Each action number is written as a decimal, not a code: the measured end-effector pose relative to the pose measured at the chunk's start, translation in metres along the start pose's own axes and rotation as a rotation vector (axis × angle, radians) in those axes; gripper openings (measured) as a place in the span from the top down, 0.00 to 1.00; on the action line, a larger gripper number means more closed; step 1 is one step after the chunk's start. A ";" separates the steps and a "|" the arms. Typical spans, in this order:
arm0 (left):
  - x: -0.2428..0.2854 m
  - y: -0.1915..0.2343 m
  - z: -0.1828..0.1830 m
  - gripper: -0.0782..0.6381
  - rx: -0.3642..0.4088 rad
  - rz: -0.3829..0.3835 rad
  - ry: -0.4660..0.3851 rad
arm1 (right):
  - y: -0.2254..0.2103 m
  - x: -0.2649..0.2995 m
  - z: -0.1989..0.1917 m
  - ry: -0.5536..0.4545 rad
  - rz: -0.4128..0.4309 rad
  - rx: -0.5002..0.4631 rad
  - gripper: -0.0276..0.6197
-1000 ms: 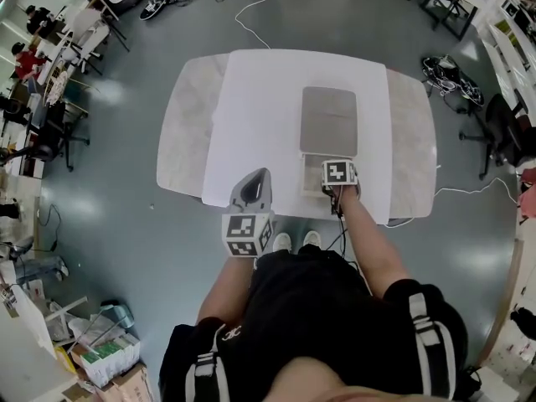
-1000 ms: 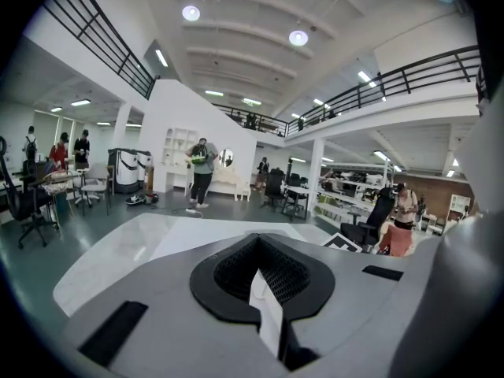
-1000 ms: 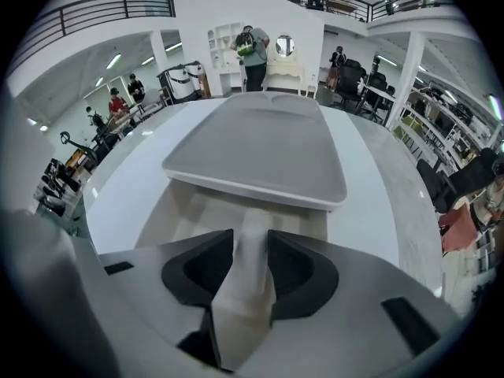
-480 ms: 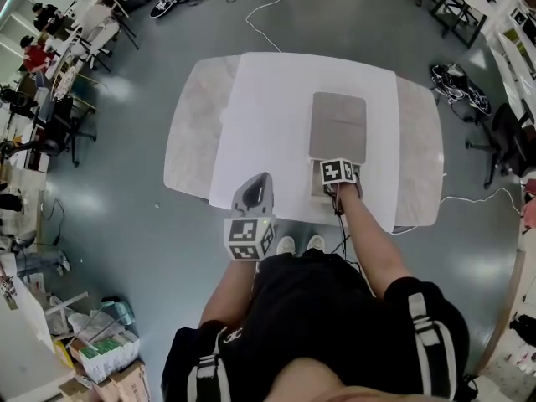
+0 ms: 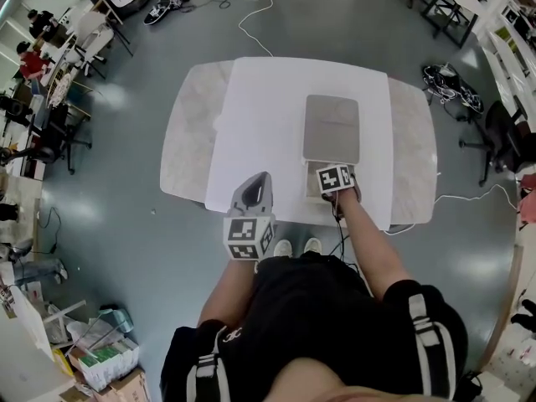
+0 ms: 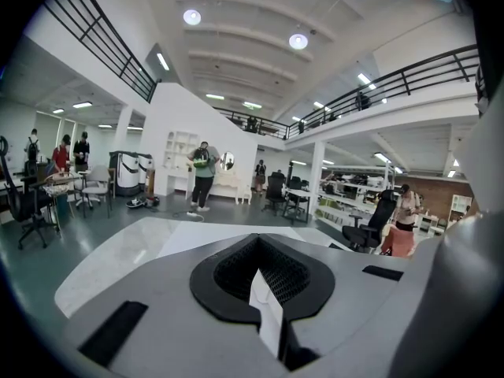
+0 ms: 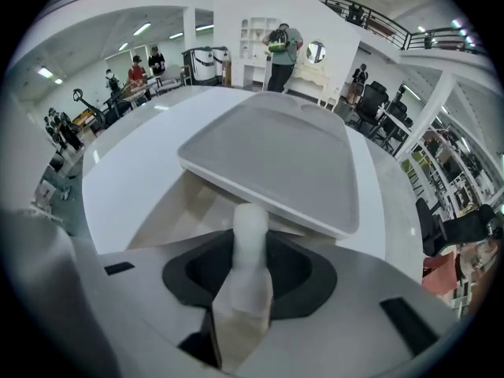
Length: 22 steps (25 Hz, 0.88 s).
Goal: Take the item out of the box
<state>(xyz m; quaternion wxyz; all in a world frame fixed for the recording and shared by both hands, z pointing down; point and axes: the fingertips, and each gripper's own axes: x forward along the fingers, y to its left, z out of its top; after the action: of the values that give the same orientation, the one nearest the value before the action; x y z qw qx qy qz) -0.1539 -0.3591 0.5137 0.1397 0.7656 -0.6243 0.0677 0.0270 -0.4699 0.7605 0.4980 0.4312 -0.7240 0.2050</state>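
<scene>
On the white-covered table (image 5: 260, 99) a shallow box (image 7: 189, 207) lies with its grey lid (image 5: 331, 128) swung up and back. My right gripper (image 5: 335, 177) is over the near end of the box. Seen from the right gripper view, a white, round-topped item (image 7: 250, 235) sticks up from between the jaws, in front of the lid (image 7: 276, 160). The right gripper (image 7: 244, 290) is shut on this item. My left gripper (image 5: 254, 187) hangs at the table's front edge, away from the box. It (image 6: 264, 290) is shut with nothing in it.
The marble tabletop (image 5: 188, 132) shows on both sides of the white cover. Office chairs (image 5: 50, 132) and desks stand to the left, and cables (image 5: 251, 15) lie on the floor beyond the table. People stand far off in the hall (image 6: 203, 176).
Only the head camera has shifted a little. The right gripper stays at the near end of the box, and the left gripper stays at the table's front edge.
</scene>
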 end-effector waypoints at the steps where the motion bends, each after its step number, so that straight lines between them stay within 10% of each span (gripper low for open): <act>1: 0.000 0.000 0.000 0.88 0.001 -0.001 -0.002 | 0.001 -0.005 0.002 -0.013 0.004 0.004 0.76; 10: -0.001 -0.009 0.008 0.88 0.023 -0.032 -0.021 | 0.008 -0.067 -0.014 -0.068 0.064 0.157 0.77; 22: 0.015 -0.042 0.033 0.88 0.071 -0.110 -0.088 | -0.023 -0.204 0.070 -0.707 0.047 0.183 0.77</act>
<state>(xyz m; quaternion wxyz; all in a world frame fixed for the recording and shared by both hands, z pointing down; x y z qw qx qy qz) -0.1120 -0.3751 0.4809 0.0885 0.8055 -0.5839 0.0484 0.0349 -0.4472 0.5448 0.1712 0.5016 -0.8397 0.1184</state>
